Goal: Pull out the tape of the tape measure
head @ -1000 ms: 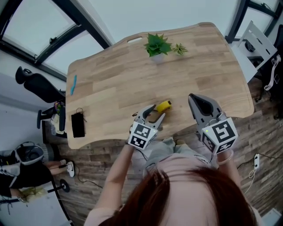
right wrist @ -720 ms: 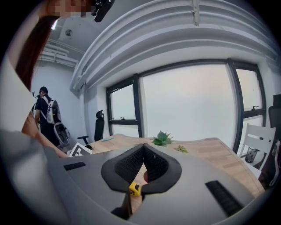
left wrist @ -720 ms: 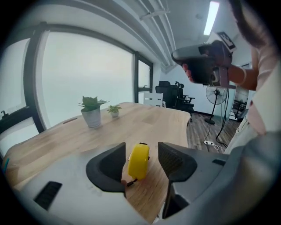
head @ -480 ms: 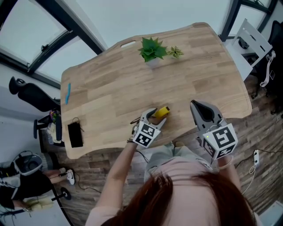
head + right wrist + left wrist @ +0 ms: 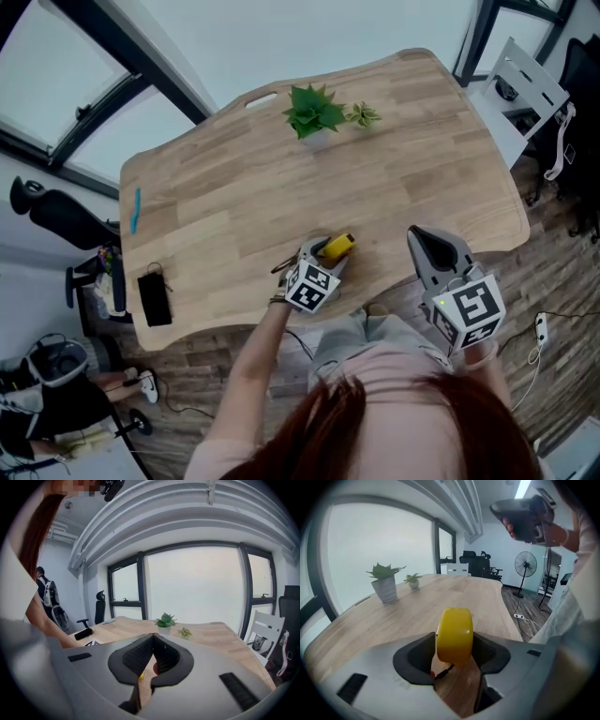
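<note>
A yellow tape measure (image 5: 337,247) stands on edge on the wooden table (image 5: 234,187), near its front edge. My left gripper (image 5: 322,255) has come down around it. In the left gripper view the tape measure (image 5: 454,634) sits between the jaws of the left gripper (image 5: 457,645), which have just been opening; dark gaps show beside it, so the pads do not press on it. A thin dark cord (image 5: 442,671) trails from its base. My right gripper (image 5: 427,240) hovers off the table's front right edge. In its own view the right gripper (image 5: 153,635) is shut and holds nothing.
Two potted plants (image 5: 312,112) (image 5: 362,115) stand at the table's far side. A black case (image 5: 152,298) and a blue pen (image 5: 136,209) lie at the left end. A white chair (image 5: 530,84) stands to the right and a black office chair (image 5: 52,211) to the left.
My left gripper has sunk toward the table and now straddles the tape measure, with its jaws spread wider. The right gripper has barely moved.
</note>
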Demonstrator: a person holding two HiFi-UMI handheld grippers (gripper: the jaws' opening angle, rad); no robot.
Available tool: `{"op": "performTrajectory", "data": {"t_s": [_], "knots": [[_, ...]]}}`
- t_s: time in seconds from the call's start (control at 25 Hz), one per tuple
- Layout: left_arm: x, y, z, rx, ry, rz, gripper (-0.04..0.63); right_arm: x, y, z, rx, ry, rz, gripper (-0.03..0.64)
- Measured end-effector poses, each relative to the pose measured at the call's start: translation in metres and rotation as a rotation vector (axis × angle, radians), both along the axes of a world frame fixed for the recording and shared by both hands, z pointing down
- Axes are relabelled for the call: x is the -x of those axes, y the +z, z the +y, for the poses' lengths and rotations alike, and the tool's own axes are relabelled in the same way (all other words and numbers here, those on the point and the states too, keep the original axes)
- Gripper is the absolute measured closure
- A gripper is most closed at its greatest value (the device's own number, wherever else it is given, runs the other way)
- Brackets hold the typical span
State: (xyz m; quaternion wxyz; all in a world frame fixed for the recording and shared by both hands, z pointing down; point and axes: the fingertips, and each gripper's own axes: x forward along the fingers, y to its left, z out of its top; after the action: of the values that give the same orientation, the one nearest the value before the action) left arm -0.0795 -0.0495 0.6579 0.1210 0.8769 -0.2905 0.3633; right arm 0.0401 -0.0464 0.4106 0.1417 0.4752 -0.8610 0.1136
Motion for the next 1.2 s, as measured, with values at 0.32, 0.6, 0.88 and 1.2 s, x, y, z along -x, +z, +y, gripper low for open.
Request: {"op": "performTrajectory", "data": {"t_s": [0.32, 0.6, 0.88, 1.2], "knots": [[-0.002, 0.018, 0.001, -0.010, 0.002, -0.033, 0.422, -0.012, 0.005, 0.007, 0.019, 0.036, 0.014, 0.618], [-0.002, 0.017, 0.000, -0.004, -0.020, -0.019, 0.430, -0.019, 0.010, 0.013, 0.034, 0.054, 0.014, 0.618], [-0.004, 0.008, 0.003, -0.013, -0.074, 0.009, 0.431, -0.021, 0.013, 0.015, 0.043, 0.055, 0.021, 0.618], [0.001, -0.023, -0.002, -0.029, -0.159, 0.065, 0.431, -0.013, 0.013, 0.016, 0.036, 0.029, 0.015, 0.618]]}}
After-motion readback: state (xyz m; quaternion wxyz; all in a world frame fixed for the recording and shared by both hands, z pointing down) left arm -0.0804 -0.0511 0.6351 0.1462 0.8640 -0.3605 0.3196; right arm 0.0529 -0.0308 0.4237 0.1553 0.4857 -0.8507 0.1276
